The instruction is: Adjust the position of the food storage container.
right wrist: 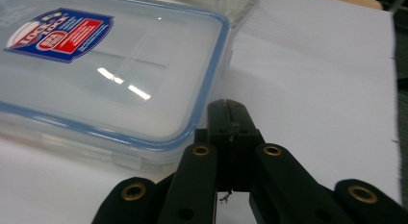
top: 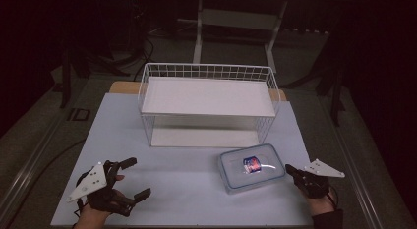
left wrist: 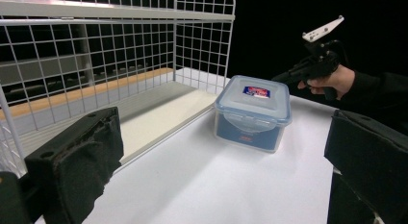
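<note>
A clear plastic food container with a blue-rimmed lid and a red and blue label lies on the white table, in front of the wire rack. Its lid is on. My right gripper is shut, empty, with its tips just off the container's right edge; in the right gripper view the closed jaws point at the container lid's corner. My left gripper rests at the front left, jaws wide apart and empty. The left gripper view looks across the table at the container and the right gripper.
A white wire rack with two shelves stands at the back middle of the table. The table's right edge runs close by my right hand. The room beyond is dark, with a frame on the floor.
</note>
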